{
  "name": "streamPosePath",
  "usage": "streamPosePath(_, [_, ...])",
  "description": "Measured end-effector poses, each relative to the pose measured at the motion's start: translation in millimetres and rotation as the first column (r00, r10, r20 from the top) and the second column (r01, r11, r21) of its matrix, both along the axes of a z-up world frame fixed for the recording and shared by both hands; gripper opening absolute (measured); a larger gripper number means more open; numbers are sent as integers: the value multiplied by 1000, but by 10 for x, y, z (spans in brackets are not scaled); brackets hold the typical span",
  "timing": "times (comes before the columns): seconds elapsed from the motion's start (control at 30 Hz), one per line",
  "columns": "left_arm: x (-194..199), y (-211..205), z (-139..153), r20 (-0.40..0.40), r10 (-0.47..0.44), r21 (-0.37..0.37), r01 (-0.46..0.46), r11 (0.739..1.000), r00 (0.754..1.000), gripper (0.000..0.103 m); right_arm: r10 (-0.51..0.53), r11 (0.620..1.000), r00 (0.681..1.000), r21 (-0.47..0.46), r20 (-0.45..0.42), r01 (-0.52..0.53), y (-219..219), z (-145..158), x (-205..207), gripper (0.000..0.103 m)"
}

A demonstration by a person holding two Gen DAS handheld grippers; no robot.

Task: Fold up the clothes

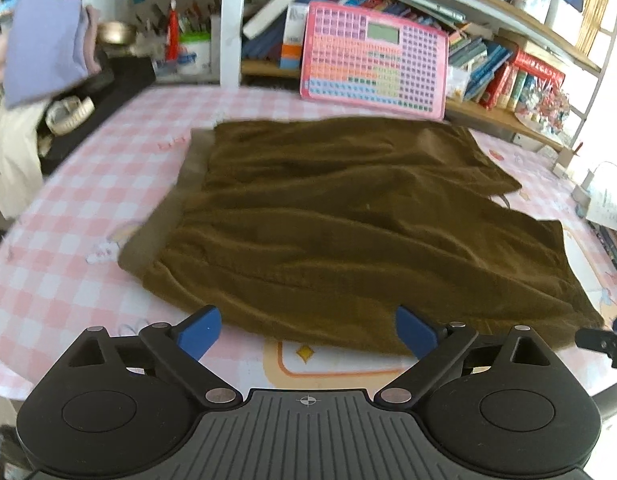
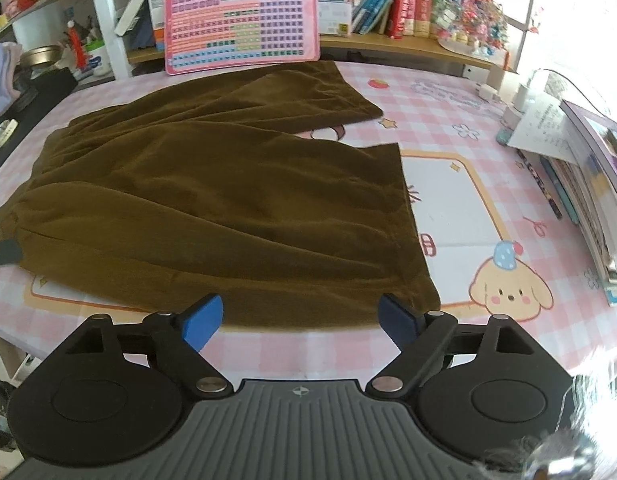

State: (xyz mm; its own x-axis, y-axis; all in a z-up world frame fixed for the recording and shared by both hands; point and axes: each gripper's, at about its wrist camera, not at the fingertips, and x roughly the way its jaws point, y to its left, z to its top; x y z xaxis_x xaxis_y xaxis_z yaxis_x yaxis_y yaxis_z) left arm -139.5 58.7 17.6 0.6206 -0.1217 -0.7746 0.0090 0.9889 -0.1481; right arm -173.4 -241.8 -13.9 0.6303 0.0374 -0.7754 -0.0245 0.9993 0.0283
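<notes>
The left gripper (image 1: 306, 332) is held tilted downward over the near edge of the counter (image 1: 68, 208), its blue pads (image 1: 200, 330) spread wide apart with nothing pinched between them. The right gripper (image 2: 300, 320) is angled down in the same manner, and its blue pads (image 2: 202, 322) are likewise seen standing wide, clear of any cloth. The brown shorts (image 1: 348, 220) are spread flat on the pink checked counter, filling the middle of the left wrist frame, with the lighter waistband (image 1: 164, 208) at the left of the frame and the two legs reaching toward the right. The near hem of the garment is seen just above and between the left pads; whether the right-hand pad touches the fabric cannot be judged with certainty, as the cloth's edge is blurred there. In the right wrist view the brown shorts (image 2: 212, 200) occupy the left and centre of the frame, the near leg's lower corner lying just above the right-hand pad and the hem running between the two pads. A black part, probably belonging to the other gripper, is seen at the far left edge of that frame beside the waist end. A pink keyboard toy (image 2: 244, 20) is propped against the bookshelf (image 2: 408, 46) at the top of the frame, behind the garment.
</notes>
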Motion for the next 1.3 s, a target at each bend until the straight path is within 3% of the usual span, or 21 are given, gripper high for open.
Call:
streamPosePath(0.1, [-10,37,-60,-40,-10,-37,8,999,999,96,24,1000,1000,12,-2,-24,21,40,63,85])
streamPosePath(0.23, [-55,83,-64,-26,1,-48,-2,999,1000,96,65,998,998,20,1,-65,47,102,183,85])
streamPosePath(0.63, [329,279,211,74,50,39,-53,998,996,96,260,965,963,-32,65,-259,-126,463,873,86])
streamPosePath(0.83, [768,372,275,112,70,87,-80,993,991,96,338,940,938,-65,71,-334,-368,538,1569,86])
streamPosePath(0.97, [1123,410,215,95,48,94,-57,994,994,96,390,919,919,-82,59,-385,-535,522,2163,86])
streamPosePath(1.17, [1659,305,125,31,17,210,-23,978,999,96,504,859,863,-112,20,-499,-668,417,3065,82])
streamPosePath(1.3, [1956,221,110,41,-19,295,6,956,999,95,539,833,840,-183,54,-523,-708,359,3647,64])
